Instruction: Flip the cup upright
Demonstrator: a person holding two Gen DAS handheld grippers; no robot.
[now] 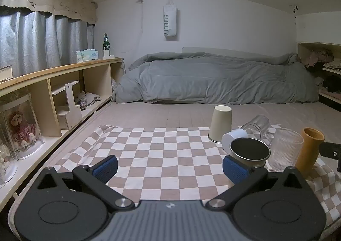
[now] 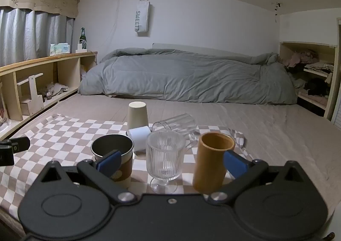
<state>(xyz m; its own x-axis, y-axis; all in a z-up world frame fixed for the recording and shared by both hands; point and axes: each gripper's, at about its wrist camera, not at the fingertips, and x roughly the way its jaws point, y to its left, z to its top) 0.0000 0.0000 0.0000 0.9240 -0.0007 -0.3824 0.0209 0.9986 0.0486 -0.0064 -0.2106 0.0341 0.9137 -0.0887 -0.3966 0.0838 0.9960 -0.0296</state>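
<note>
Several cups stand or lie on a checkered cloth (image 1: 162, 155). A cream cup (image 1: 220, 124) (image 2: 137, 115) stands upside down at the back. A clear glass (image 1: 256, 126) (image 2: 177, 124) and a white cup (image 1: 234, 137) (image 2: 139, 137) lie on their sides. A steel cup (image 1: 249, 152) (image 2: 113, 151), a ribbed goblet (image 1: 285, 149) (image 2: 165, 153) and an orange-brown cup (image 1: 310, 149) (image 2: 214, 162) stand upright. My left gripper (image 1: 169, 168) is open and empty, left of the steel cup. My right gripper (image 2: 170, 163) is open in front of the goblet, holding nothing.
A grey duvet (image 1: 213, 79) lies at the far end of the bed. Wooden shelves (image 1: 64, 92) run along the left with a bottle (image 1: 106, 44) and tissue box on top. More shelves with clothes (image 2: 309, 70) stand at the right.
</note>
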